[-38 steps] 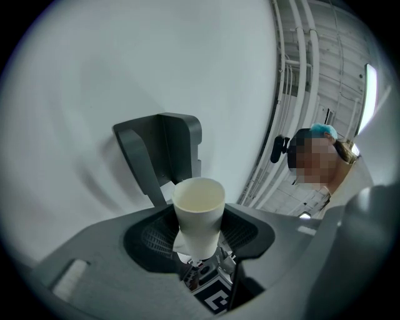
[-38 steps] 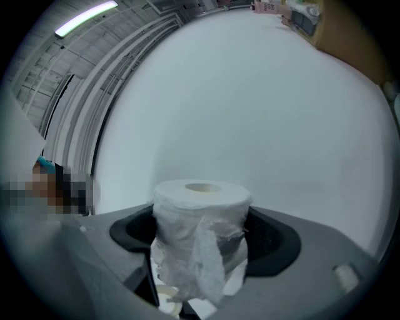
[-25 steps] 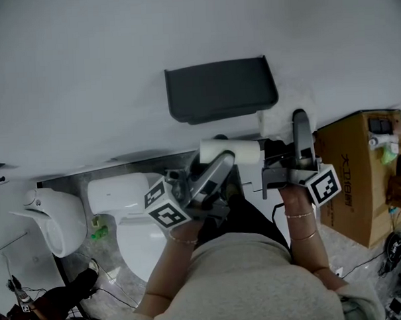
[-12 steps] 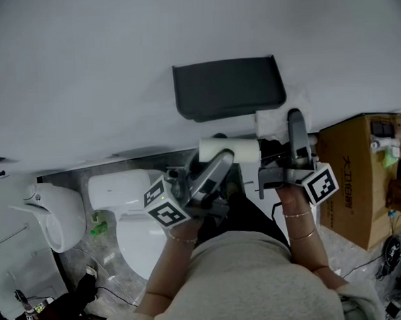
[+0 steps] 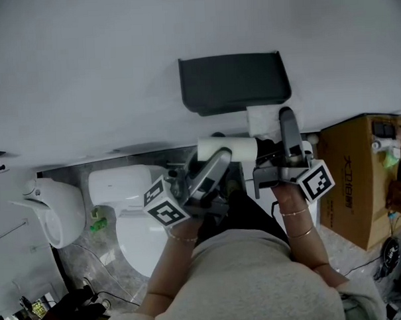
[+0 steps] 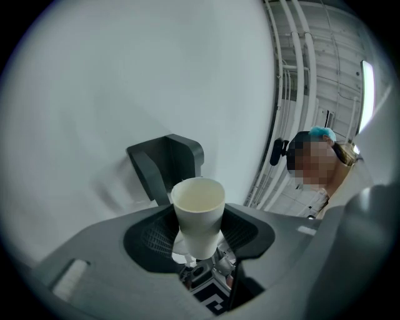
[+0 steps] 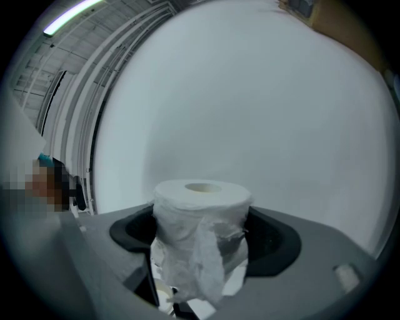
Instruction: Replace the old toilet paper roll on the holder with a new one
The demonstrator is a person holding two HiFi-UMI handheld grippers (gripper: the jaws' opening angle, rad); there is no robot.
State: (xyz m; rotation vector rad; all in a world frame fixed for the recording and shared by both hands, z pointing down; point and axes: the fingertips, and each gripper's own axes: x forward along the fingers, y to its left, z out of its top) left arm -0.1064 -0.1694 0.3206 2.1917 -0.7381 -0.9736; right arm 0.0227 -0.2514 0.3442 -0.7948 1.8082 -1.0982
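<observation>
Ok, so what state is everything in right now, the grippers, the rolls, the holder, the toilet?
left gripper: shut on the empty tube
right gripper: shut on the new roll
empty tube: bare, no paper left
new roll: full, tail hanging loose
holder: no roll on it
toilet: lid looks down

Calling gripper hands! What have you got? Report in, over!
Left gripper shut on empty cardboard tube. Right gripper shut on new paper roll, loose sheet hanging. Dark holder on wall ahead, nothing blocking it.
</observation>
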